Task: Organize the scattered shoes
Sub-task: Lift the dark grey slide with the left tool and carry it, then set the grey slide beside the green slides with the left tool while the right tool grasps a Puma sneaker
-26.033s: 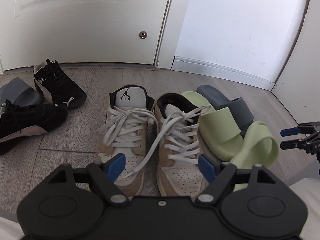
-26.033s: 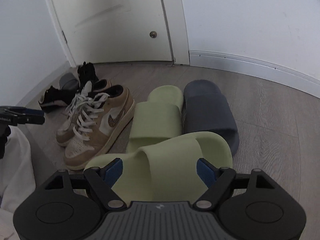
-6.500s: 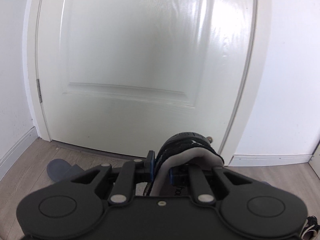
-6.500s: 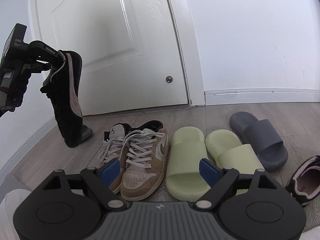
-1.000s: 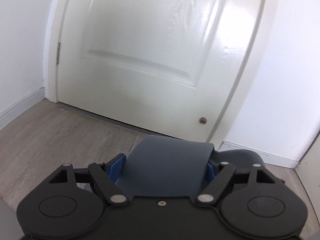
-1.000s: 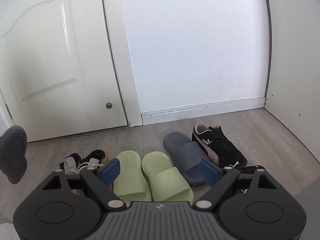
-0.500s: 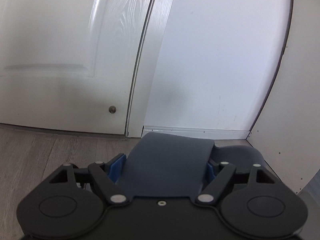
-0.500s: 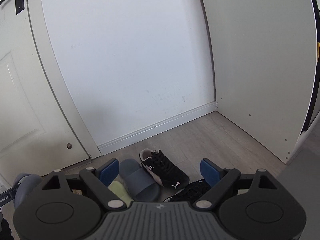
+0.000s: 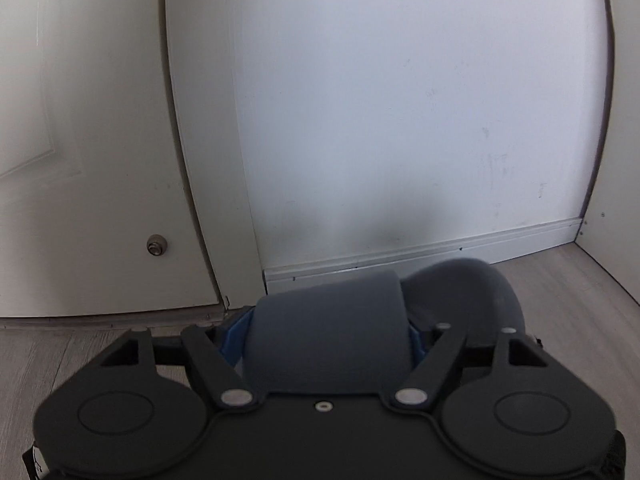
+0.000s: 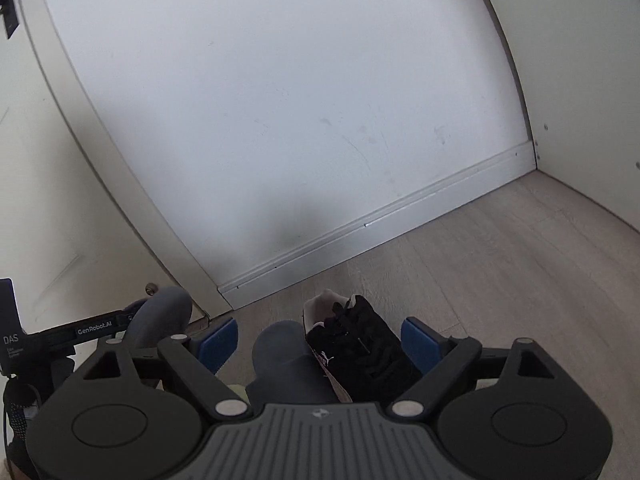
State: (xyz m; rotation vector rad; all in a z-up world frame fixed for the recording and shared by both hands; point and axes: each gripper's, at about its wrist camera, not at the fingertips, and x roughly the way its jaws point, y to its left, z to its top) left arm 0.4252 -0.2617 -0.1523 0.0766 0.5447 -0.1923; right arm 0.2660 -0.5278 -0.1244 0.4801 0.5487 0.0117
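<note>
My left gripper [image 9: 322, 336] is shut on a dark grey slide sandal [image 9: 332, 320], gripping its strap; the sole sticks out to the right, above the floor. From the right wrist view that same sandal [image 10: 164, 316] hangs in the left gripper [image 10: 132, 320] at far left. My right gripper [image 10: 320, 342] is open and empty. Below it on the floor lie the other grey slide [image 10: 284, 360] and a black Puma sneaker [image 10: 360, 352], side by side.
A white wall with baseboard [image 10: 380, 216] runs behind the shoes. A white door [image 9: 80, 160] with a small knob [image 9: 157, 245] stands to the left. A white panel [image 10: 580, 60] closes the corner on the right. A sliver of a green slide [image 10: 238, 390] shows beside the grey one.
The left gripper has carried the grey slide rightward, from in front of the door toward the wall. The right gripper has dropped closer to the floor, over the grey slide and black sneaker.
</note>
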